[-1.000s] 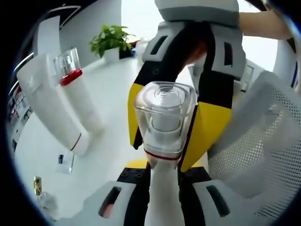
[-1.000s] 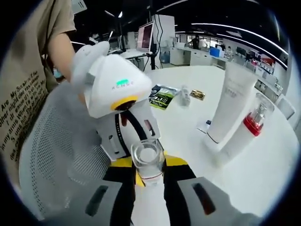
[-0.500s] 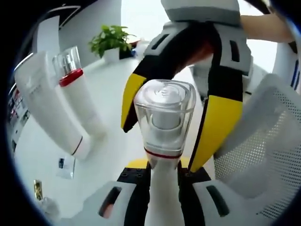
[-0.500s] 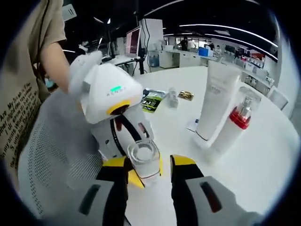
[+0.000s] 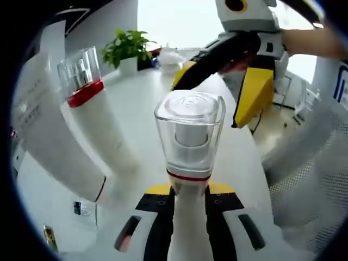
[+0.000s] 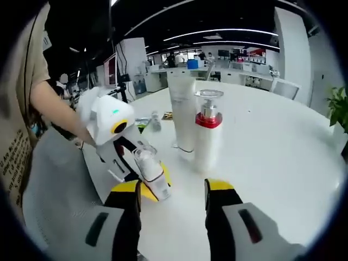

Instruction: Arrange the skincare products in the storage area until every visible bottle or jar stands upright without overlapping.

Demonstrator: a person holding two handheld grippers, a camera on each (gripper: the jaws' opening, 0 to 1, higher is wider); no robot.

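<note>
A white pump bottle (image 5: 190,136) with a clear cap and a thin red ring sits between my left gripper's (image 5: 190,191) jaws, which are shut on its body. The right gripper view shows this bottle (image 6: 150,173) tilted over the table, with the left gripper (image 6: 111,126) behind it. My right gripper (image 6: 173,187) is open and holds nothing; it is a short way off the bottle. In the left gripper view it (image 5: 239,70) hangs at the upper right. A second pump bottle (image 6: 207,133) with a red collar stands upright against a white tube (image 6: 182,111).
The round white table (image 6: 272,163) spreads to the right. Small packets (image 6: 142,124) and a tiny bottle (image 6: 156,120) lie behind the left gripper. A grey mesh chair (image 6: 51,190) is at the table's left edge. A potted plant (image 5: 126,48) stands at the far side.
My right gripper has opened off the clear cap and drawn back from the bottle. The left gripper has kept its hold, and both views have swung.
</note>
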